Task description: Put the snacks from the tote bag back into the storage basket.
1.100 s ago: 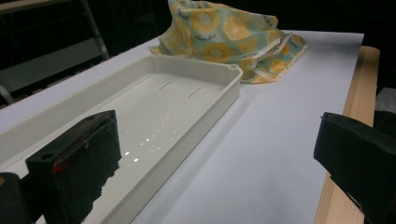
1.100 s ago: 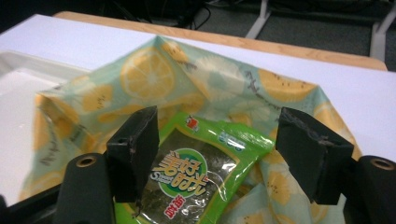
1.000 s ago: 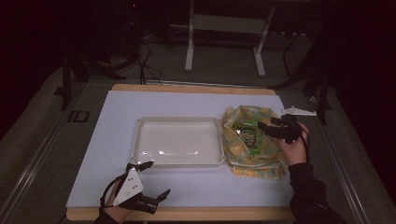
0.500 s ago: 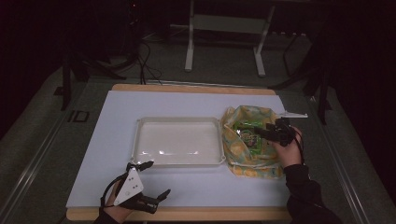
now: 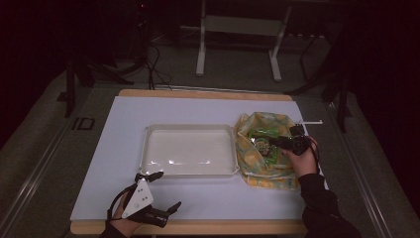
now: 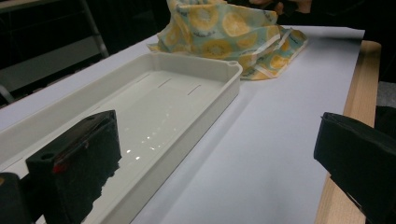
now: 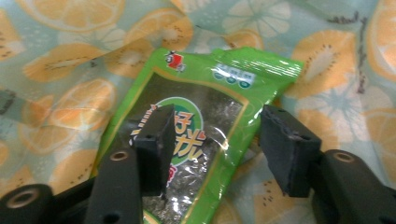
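Note:
A cloth bag [image 5: 257, 166] printed with citrus slices lies open at the right of the table, with a green snack packet [image 5: 261, 140] inside it. My right gripper [image 5: 274, 144] points left into the bag, low over the packet. In the right gripper view the packet [image 7: 210, 93] lies between the jaws of that gripper [image 7: 222, 149], which have just been closing, though a gap remains and the pads do not press. A white tray [image 5: 188, 128] sits mid-table. My left gripper [image 5: 165, 191] rests near the front edge, wide open, with nothing in it [image 6: 217, 172].
A white sheet [image 5: 198, 109] covers the wooden table [image 6: 359, 70]. The tray's rim [image 6: 219, 70] and the bag [image 6: 233, 32] lie ahead of the left gripper. Metal stand legs [image 5: 200, 49] and cables [image 5: 153, 64] are on the floor behind the table.
The right gripper has sunk lower into the bag toward the green packet and its jaws have narrowed. The left gripper has stayed put.

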The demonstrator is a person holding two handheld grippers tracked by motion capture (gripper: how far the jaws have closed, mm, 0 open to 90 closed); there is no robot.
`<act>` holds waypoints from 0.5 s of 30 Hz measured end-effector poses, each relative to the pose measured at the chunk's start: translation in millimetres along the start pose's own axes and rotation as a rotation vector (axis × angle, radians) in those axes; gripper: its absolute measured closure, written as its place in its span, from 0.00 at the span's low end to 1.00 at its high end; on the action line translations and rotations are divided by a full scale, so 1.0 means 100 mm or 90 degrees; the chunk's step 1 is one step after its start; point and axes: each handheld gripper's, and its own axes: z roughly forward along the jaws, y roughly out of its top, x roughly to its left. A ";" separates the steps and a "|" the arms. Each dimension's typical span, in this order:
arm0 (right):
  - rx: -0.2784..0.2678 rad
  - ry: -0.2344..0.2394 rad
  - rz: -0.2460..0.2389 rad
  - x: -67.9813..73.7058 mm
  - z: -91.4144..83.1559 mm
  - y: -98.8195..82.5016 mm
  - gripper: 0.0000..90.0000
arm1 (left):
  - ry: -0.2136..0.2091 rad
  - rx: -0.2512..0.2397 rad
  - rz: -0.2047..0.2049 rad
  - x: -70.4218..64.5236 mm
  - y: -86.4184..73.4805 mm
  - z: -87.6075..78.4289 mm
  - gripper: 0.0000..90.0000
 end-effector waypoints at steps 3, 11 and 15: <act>0.022 0.003 0.022 -0.03 0.05 0.00 0.56 | 0.000 0.001 0.001 0.00 0.00 0.00 0.01; 0.055 -0.003 0.026 -0.05 0.14 -0.03 0.58 | -0.001 0.002 0.001 0.00 0.00 0.00 0.01; 0.073 -0.004 0.027 -0.06 0.20 -0.05 0.61 | 0.000 0.003 0.001 -0.01 0.00 0.01 0.01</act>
